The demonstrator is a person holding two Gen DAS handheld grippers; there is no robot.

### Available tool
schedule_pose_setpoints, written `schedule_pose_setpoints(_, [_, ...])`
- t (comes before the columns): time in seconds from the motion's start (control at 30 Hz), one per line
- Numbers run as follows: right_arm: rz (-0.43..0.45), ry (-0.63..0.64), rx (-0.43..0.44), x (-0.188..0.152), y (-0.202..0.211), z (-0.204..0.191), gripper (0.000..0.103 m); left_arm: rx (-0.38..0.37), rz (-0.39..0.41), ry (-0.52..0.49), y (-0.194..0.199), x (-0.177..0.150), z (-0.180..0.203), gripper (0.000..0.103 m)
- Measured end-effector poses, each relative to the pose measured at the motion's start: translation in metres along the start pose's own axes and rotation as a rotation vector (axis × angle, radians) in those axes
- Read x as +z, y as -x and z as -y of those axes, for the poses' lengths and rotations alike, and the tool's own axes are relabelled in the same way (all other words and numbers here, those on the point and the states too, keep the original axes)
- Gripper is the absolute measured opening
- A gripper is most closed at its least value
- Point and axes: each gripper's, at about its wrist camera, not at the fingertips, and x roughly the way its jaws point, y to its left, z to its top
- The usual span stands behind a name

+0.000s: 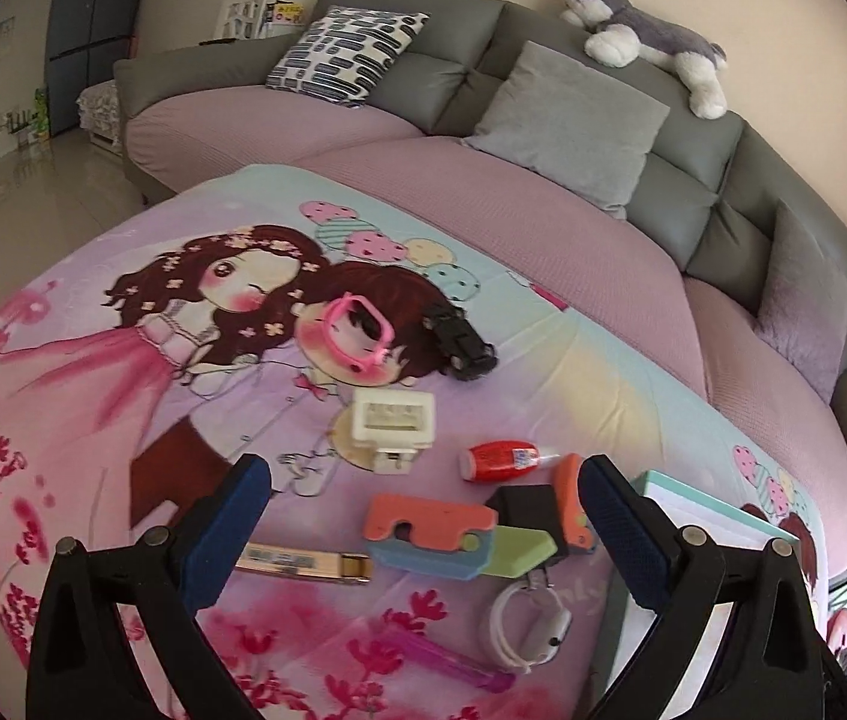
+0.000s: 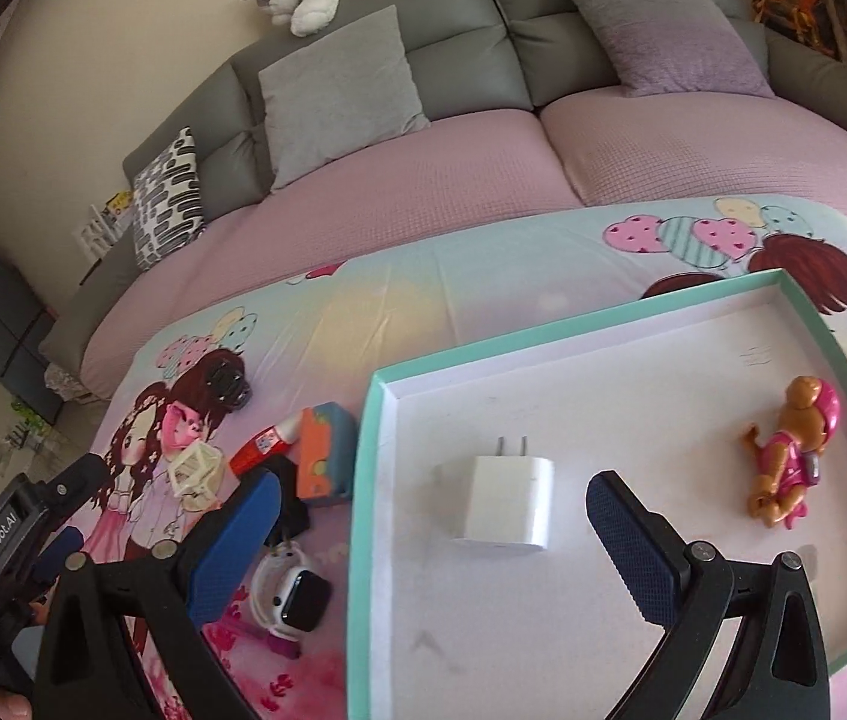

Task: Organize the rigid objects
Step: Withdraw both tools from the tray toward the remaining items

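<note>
Small rigid objects lie on a cartoon-print cloth. My left gripper [image 1: 423, 516] is open and empty above an orange, blue and green toy block [image 1: 441, 534], next to a red glue bottle [image 1: 501, 461], a cream plastic box [image 1: 393, 420], a gold strip [image 1: 309, 561] and a white smartwatch [image 1: 534, 618]. Pink goggles [image 1: 357, 336] and a black toy car [image 1: 462, 342] lie farther back. My right gripper [image 2: 432, 534] is open and empty over a teal-rimmed tray [image 2: 363, 480], which holds a white charger [image 2: 504, 504] and a pink dog figure [image 2: 789, 456].
A purple pen [image 1: 447, 657] lies near the front edge. The tray's corner [image 1: 717, 510] shows at the right of the left wrist view. The left gripper's body [image 2: 9, 534] is at the left of the right wrist view. A sofa with cushions and a plush husky [image 1: 645, 36] stands behind.
</note>
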Motion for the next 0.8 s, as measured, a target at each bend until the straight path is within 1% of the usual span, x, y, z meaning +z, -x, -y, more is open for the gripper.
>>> schedule_pose_setpoints(0.07, [-0.001, 0.033, 0.007, -0.003, -0.003, -0.012, 0.103, 0.03, -0.003, 0.034, 0.001, 0.004, -0.017, 0.102])
schedule_pose_setpoints(0.17, [-0.006, 0.061, 0.02, -0.007, -0.008, -0.028, 0.103, 0.051, -0.009, 0.071, 0.003, 0.006, -0.04, 0.102])
schedule_pose_setpoints(0.3, [-0.042, 0.09, 0.065, -0.014, -0.019, -0.051, 0.103, 0.104, -0.032, 0.054, 0.0, 0.005, -0.057, 0.102])
schedule_pose_setpoints(0.4, [-0.066, 0.14, 0.074, -0.021, -0.025, -0.069, 0.103, 0.125, -0.055, 0.053, -0.006, 0.003, -0.067, 0.102])
schedule_pose_setpoints(0.5, [-0.091, 0.182, 0.075, -0.028, -0.031, -0.083, 0.102, 0.113, -0.102, 0.061, -0.015, -0.001, -0.076, 0.102])
schedule_pose_setpoints(0.63, [-0.131, 0.213, 0.065, -0.036, -0.036, -0.092, 0.101, 0.073, -0.161, 0.074, -0.028, -0.01, -0.081, 0.102])
schedule_pose_setpoints(0.7, [-0.152, 0.213, 0.065, -0.04, -0.039, -0.094, 0.097, 0.067, -0.19, 0.084, -0.035, -0.017, -0.082, 0.102])
schedule_pose_setpoints(0.8, [-0.177, 0.229, 0.05, -0.045, -0.041, -0.096, 0.093, 0.052, -0.225, 0.063, -0.045, -0.023, -0.078, 0.102])
